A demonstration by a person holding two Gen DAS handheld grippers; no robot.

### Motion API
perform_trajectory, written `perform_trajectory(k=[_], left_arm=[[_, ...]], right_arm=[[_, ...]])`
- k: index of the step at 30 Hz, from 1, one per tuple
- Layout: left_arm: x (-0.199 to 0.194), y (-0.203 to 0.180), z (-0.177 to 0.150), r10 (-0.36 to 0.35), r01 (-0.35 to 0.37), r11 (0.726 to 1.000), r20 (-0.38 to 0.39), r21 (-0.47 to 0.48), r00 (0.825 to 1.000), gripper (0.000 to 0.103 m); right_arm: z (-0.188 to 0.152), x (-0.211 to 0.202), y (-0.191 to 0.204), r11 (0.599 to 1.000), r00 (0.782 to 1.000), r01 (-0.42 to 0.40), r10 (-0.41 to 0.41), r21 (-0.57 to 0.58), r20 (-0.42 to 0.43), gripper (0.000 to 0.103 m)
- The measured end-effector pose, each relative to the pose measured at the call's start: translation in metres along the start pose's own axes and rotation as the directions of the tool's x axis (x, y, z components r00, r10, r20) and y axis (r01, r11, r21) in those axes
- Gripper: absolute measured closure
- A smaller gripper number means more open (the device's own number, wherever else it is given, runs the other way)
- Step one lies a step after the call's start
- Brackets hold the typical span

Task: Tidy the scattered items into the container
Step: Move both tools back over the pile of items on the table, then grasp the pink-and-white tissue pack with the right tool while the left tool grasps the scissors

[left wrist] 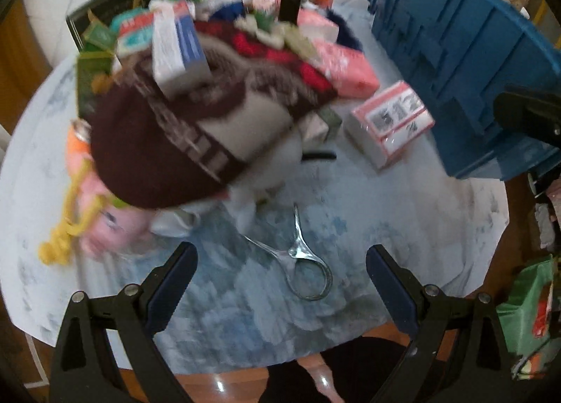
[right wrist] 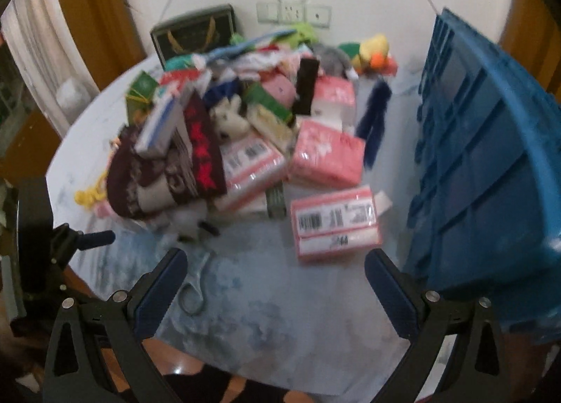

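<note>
Both grippers stand above the near edge of a round bench (left wrist: 403, 213) with a pale blue marbled top. The left gripper (left wrist: 282, 271) has its jaws spread wide and holds nothing; below the gap between them lies a pair of metal tongs (left wrist: 305, 263), flat on the bench. The right gripper (right wrist: 275, 280) is likewise wide apart and empty, with the same tongs (right wrist: 194, 292) just beside its left finger.

The container, a blue plastic crate (right wrist: 484, 171), stands at the right side of the bench, seemingly tilted; its ribbed outer wall faces the cameras and its interior cannot be seen. In the left wrist view the crate (left wrist: 455, 63) fills the upper right.

The scattered items sit in one heap across the middle and far side of the bench. At the near left of the heap is a dark brown knitted hat (left wrist: 168, 143) with a patterned band, and a white and blue box (left wrist: 178, 45) rests on top of it. A pink doll with yellow yarn hair (left wrist: 101, 224) lies partly under the hat. Several pink wrapped packs lie to the right; one barcoded pink pack (right wrist: 336, 224) lies apart from the heap, between it and the crate. A yellow plush duck (right wrist: 375, 49) sits at the far end. A dark gift bag (right wrist: 196, 33) stands against the wall behind.

Both views are blurred; smaller items in the heap cannot be identified.
</note>
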State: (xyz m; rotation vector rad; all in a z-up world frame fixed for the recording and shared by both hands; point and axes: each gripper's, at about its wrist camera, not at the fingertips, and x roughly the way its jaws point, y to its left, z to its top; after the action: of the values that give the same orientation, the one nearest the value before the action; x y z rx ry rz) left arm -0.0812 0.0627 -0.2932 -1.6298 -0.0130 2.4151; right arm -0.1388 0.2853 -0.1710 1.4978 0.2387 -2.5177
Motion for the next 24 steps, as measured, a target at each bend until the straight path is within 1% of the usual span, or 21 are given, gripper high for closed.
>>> perform_trajectory(k=[2,4,6,10,12,15,16,17,18,19,20,24], left_arm=[[0.020,-0.002,-0.005,-0.001,0.001,1.000,-0.012,-0.022,1.000,0.005],[0.041,-0.005,-0.009,0.010,-0.011,0.999,-0.034,-0.045,0.999,0.005],[0.058,-0.008,-0.012,0.023,-0.025,0.998,-0.041,-0.058,0.999,0.005],[0.090,-0.014,-0.019,0.010,-0.015,0.998,-0.081,-0.067,0.997,0.007],[0.098,-0.016,-0.022,0.015,-0.021,0.998,-0.092,-0.067,0.996,0.008],[0.101,-0.021,-0.022,0.052,-0.055,0.998,-0.065,-0.032,0.997,0.011],[0.100,-0.021,-0.021,0.061,-0.062,0.998,-0.053,-0.027,0.997,0.015],[0.099,-0.021,-0.021,0.068,-0.070,0.997,-0.044,-0.024,0.997,0.024],[0.097,-0.021,-0.021,0.079,-0.079,0.997,-0.036,-0.018,0.996,0.031],[0.095,-0.020,-0.021,0.085,-0.085,0.996,-0.027,-0.013,0.996,0.047],[0.092,-0.018,-0.020,0.081,-0.082,0.997,-0.021,-0.012,0.996,0.059],[0.086,-0.010,-0.021,0.060,-0.061,0.998,-0.034,-0.014,0.998,0.060]], right_arm=[[-0.007,0.017,-0.003,1.000,1.000,0.013,-0.013,0.002,-0.019,0.001],[-0.013,0.034,-0.004,1.000,0.999,0.027,-0.027,-0.004,-0.038,0.001],[-0.017,0.049,-0.004,0.999,0.998,0.040,-0.041,-0.011,-0.046,0.001],[-0.022,0.081,-0.010,0.997,0.995,0.075,-0.076,-0.018,-0.069,0.001],[-0.022,0.092,-0.015,0.997,0.993,0.078,-0.078,-0.002,-0.085,0.001],[-0.024,0.107,-0.022,0.996,0.990,0.090,-0.087,0.024,-0.108,0.001],[-0.026,0.112,-0.023,0.995,0.989,0.094,-0.090,0.026,-0.118,0.001],[-0.027,0.115,-0.024,0.995,0.987,0.096,-0.092,0.027,-0.130,0.001],[-0.028,0.117,-0.026,0.995,0.987,0.097,-0.092,0.032,-0.135,0.001],[-0.029,0.119,-0.028,0.994,0.986,0.100,-0.094,0.042,-0.140,0.001],[-0.030,0.120,-0.030,0.994,0.985,0.101,-0.093,0.048,-0.145,0.001],[-0.031,0.126,-0.036,0.990,0.981,0.115,-0.100,0.083,-0.165,0.000]])
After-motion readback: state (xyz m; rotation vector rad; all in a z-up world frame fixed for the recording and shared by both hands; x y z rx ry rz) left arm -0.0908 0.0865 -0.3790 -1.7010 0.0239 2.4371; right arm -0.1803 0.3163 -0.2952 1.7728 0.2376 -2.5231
